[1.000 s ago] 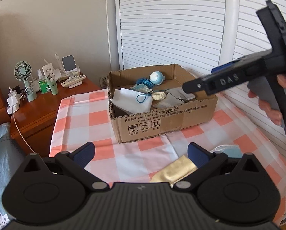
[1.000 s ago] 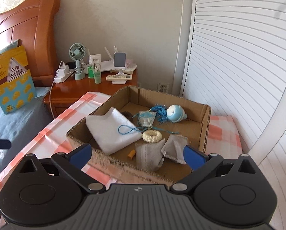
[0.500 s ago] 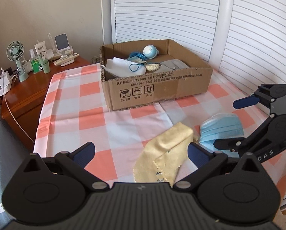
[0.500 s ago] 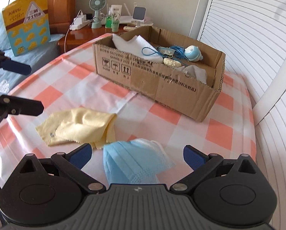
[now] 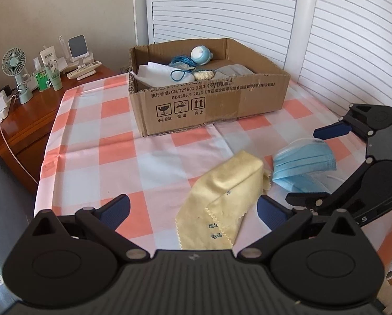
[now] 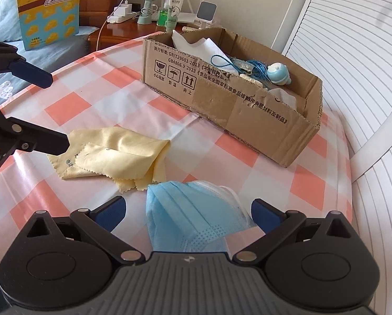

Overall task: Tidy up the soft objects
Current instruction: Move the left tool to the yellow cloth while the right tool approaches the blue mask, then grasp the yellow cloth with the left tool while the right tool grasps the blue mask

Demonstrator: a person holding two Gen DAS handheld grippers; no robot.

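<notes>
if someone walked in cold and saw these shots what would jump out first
Probably the open brown cardboard box on the pink-and-white checked tablecloth, holding a white cloth, blue cord and a pale blue round toy. Nearer, a crumpled yellow cleaning cloth lies beside a folded light blue face mask. The open left claw frames the cloth and the open right claw frames the mask, neither gripping.

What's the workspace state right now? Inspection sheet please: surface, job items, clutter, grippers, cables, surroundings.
Surface: checked tablecloth, pink and white, lying flat.
Job's things: yellow cloth and blue face mask loose on the cloth; cardboard box already holds soft items.
Clutter: nothing seen on the table beyond these.
Grippers: left gripper open over the yellow cloth; right gripper open around the mask.
Cables: white cable hangs off the nightstand.
Surroundings: louvred doors, small fan.
</notes>
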